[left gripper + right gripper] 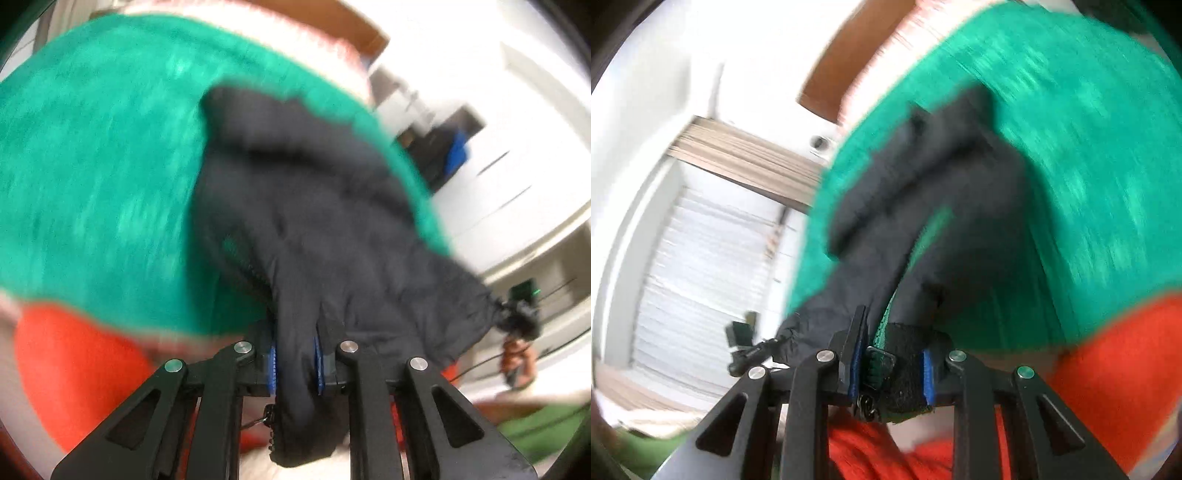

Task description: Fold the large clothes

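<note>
Fabric of the dark jacket (295, 206) was pinched between both the left gripper (295, 363) and right gripper (892, 373) fingers; soft, limp, best gripped along its hem

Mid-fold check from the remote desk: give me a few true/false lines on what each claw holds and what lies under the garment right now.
1. The left claw is shut on the dark jacket. True.
2. The right claw is open and holds nothing. False: it pinches the jacket's zipper edge.
3. The jacket lies against a green blanket. True.
4. The cloth nearest the claws is blue. False: an orange cloth shows there.
</note>
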Demonstrator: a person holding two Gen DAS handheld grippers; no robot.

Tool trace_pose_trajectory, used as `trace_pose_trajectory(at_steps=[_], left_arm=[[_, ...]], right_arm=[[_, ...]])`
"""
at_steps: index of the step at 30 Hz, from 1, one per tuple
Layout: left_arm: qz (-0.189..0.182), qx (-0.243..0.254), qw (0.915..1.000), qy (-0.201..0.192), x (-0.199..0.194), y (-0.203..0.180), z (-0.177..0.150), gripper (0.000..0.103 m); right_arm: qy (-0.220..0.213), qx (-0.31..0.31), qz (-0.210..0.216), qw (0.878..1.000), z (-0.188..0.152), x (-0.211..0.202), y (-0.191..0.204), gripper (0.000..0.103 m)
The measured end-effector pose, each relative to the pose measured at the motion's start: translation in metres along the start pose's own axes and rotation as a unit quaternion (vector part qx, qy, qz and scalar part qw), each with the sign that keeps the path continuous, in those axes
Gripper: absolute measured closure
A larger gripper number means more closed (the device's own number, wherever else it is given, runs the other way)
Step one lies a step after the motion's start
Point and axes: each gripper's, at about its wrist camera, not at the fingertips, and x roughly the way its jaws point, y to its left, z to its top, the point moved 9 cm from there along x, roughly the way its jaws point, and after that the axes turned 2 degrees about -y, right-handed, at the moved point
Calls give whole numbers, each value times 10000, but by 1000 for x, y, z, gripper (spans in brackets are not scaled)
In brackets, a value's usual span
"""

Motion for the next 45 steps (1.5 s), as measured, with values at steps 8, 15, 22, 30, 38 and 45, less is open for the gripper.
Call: trace_pose_trajectory(at_steps=[8,15,22,30,38,45], left_arm=[[536,557,9905,-1141,58,-34,236,41],[1509,367,9769,-1468,89,-10,321,3],[2228,946,9692,-462,177,54,219,3],[2585,290,9650,-343,198,94,192,3],[1562,1865,9591,-1447,165,-44,195,2],[1314,2848,9456,-859,264,-112,169,2]], right_arm=[[-1059,-474,-149,9931,229,75,29,75],[-1850,279,-601,9805,295,114,-9,0],[-787,-1004,-2073,9699,245,166,-45,0],[-227,-740,-2792,9571,203,211,-110,1],[-1532,-1876,-2624,9341,152,135,-44,1],[-1608,-2255,-2722,9215,61,122,-49,1]])
